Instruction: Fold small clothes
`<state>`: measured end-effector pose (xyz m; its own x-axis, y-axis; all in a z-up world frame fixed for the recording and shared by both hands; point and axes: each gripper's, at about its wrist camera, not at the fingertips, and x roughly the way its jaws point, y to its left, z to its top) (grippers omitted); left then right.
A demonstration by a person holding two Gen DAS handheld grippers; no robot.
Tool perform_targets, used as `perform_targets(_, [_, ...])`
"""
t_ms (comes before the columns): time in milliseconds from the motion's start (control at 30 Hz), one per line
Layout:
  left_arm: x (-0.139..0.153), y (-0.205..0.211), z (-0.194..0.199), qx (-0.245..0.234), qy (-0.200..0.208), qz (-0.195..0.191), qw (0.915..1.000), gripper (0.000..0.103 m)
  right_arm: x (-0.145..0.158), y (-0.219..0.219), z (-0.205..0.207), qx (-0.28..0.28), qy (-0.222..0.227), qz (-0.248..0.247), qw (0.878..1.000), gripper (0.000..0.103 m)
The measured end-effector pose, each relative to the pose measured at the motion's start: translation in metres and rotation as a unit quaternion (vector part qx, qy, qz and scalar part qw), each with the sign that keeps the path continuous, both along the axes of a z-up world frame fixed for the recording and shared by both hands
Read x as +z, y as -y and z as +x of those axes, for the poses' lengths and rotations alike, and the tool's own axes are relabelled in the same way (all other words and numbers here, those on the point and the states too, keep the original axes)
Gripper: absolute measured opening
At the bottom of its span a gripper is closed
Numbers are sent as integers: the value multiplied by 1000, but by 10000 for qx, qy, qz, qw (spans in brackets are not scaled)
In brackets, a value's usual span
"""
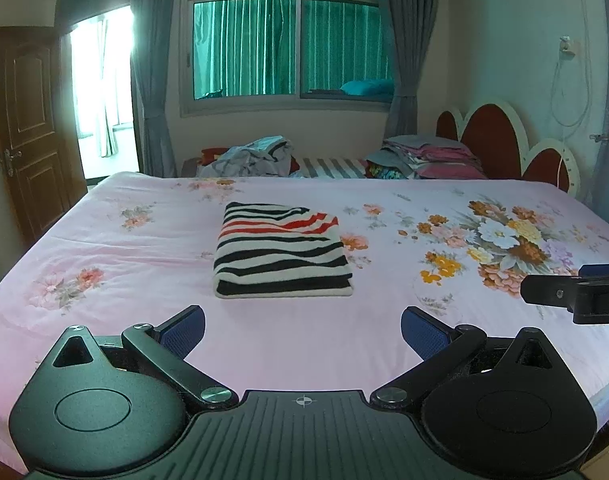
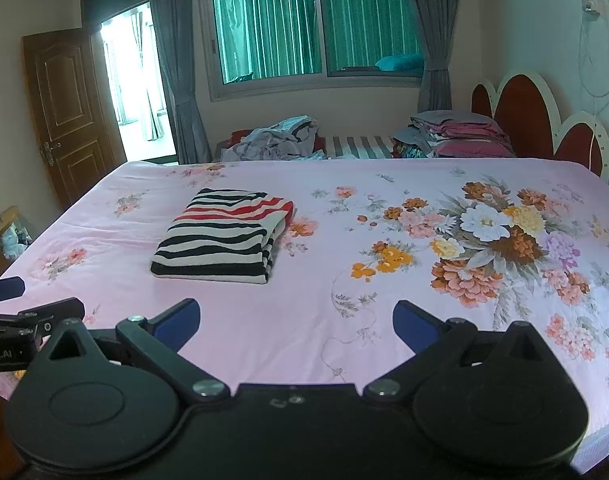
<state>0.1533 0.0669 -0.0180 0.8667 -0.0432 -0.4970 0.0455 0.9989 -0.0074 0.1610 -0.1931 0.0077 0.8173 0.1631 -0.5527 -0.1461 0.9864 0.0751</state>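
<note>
A striped garment [image 1: 282,250], black, white and red, lies folded into a neat rectangle on the pink floral bed sheet [image 1: 144,264]. It also shows in the right wrist view [image 2: 224,236], left of centre. My left gripper [image 1: 302,330] is open and empty, hovering just short of the garment's near edge. My right gripper [image 2: 296,326] is open and empty, to the right of the garment and nearer the bed's front edge. The right gripper's fingers [image 1: 556,292] show at the right edge of the left wrist view.
A loose heap of grey and white clothes [image 1: 254,156] lies beyond the bed's far edge. A stack of folded pink and grey linen [image 1: 428,158] sits near the red headboard [image 1: 500,140]. A brown door [image 1: 28,128] stands open at the left.
</note>
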Motion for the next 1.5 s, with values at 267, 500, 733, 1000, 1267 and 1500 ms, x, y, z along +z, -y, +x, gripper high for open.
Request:
perform_targets(267, [2, 0, 0, 3, 30, 5, 10000, 103, 1, 1, 0, -15, 22, 0, 10000, 103])
perform_targets(500, [4, -1, -1, -6, 59, 36, 10000, 103, 2, -1, -3, -53, 46, -13, 10000, 103])
perform_targets(733, [5, -5, -2, -13, 58, 53, 10000, 103, 2, -2, -4, -28, 59, -16, 10000, 103])
perform_targets(1000, [8, -5, -4, -65, 119, 49, 9999, 103, 3, -5, -4, -30, 71, -29, 10000, 103])
perform_targets(1267, [8, -5, -3, -88, 137, 50, 9999, 103, 5, -8, -4, -19, 95, -48, 9999, 103])
perform_targets(1500, [9, -6, -3, -135, 153, 56, 9998, 103, 5, -8, -5, -10, 93, -52, 9999, 103])
